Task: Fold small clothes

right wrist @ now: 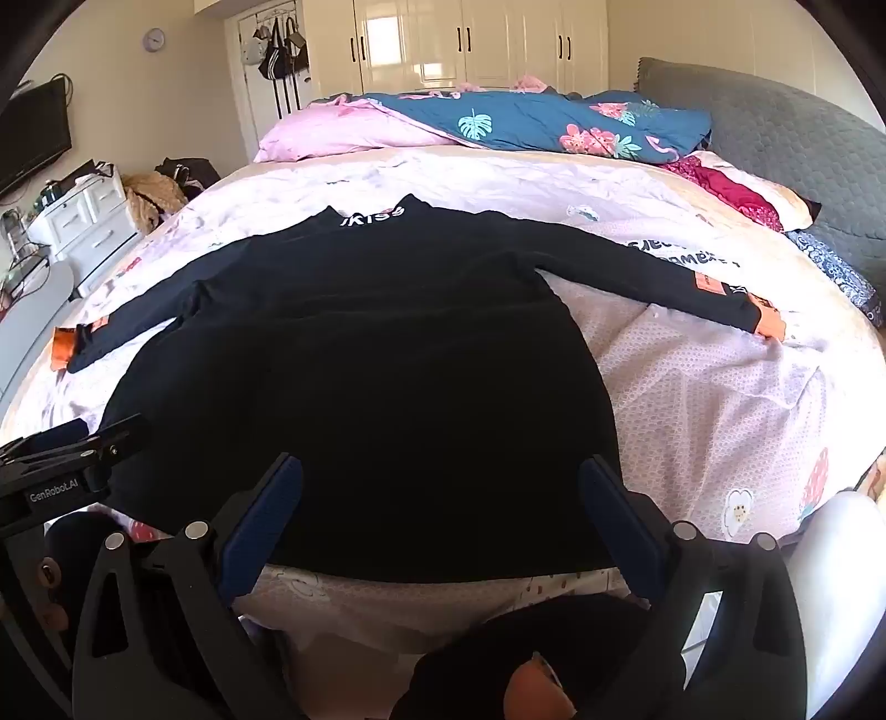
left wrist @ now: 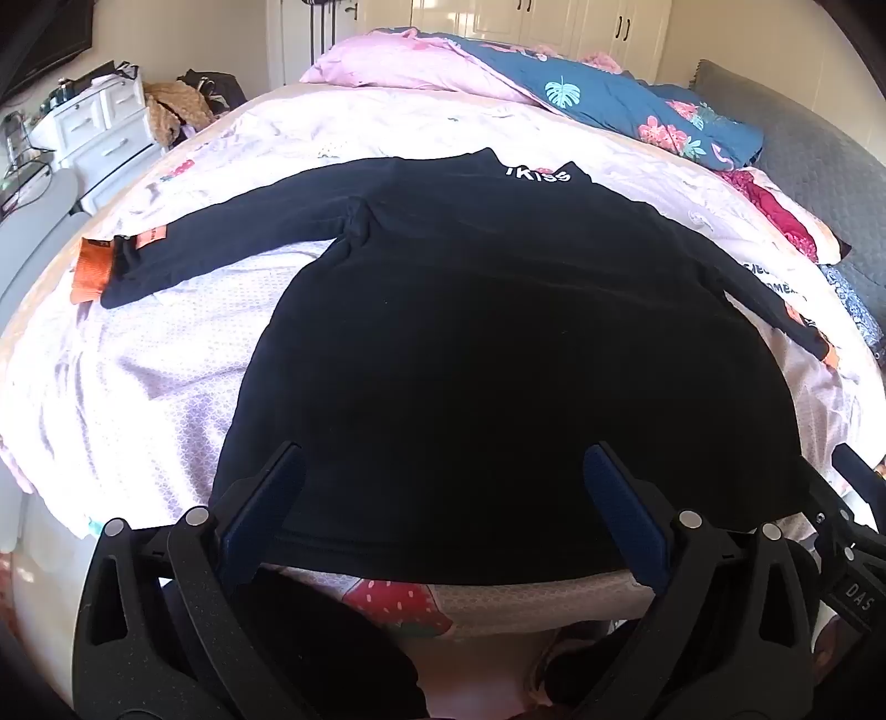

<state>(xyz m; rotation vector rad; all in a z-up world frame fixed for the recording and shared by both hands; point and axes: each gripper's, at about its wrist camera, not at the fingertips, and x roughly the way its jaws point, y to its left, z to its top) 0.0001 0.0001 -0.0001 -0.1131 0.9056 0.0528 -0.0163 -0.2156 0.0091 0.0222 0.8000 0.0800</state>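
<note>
A small black long-sleeved top (left wrist: pixel 470 343) lies spread flat, front down or up cannot be told, on a bed covered by a pale pink patterned sheet (left wrist: pixel 144 376); its hem runs along the bed's near edge, its high collar, printed with white letters, points toward the far edge; both sleeves stretch outward toward the bed's left and right edges, each ending in an orange cuff (left wrist: pixel 88 271).

In the left wrist view, the left gripper (left wrist: pixel 443 459) hangs over the hem near the bed's near edge, jaws spread wide and released, blue-padded fingers (left wrist: pixel 260 509) either side of the dark cloth, grasping nothing; whether the tips touch the fabric cannot be told.

In the right wrist view, the right gripper (right wrist: pixel 443 465) sits likewise above the hem, jaws wide apart and released, nothing grasped between its blue pads; the left gripper's black frame shows at that picture's left edge, just beside the top's lower left corner.

Along the bed's far edge lie a pink pillow (right wrist: pixel 343 133) and a rumpled blue quilt with leaf and flower prints (right wrist: pixel 542 122); a grey quilted headboard (right wrist: pixel 775 144) stands at the bed's right edge; beyond the left edge stand a white chest of drawers (right wrist: pixel 83 221) and a wall-mounted television (right wrist: pixel 33 138); cream wardrobe doors (right wrist: pixel 470 50) fill the back wall.
</note>
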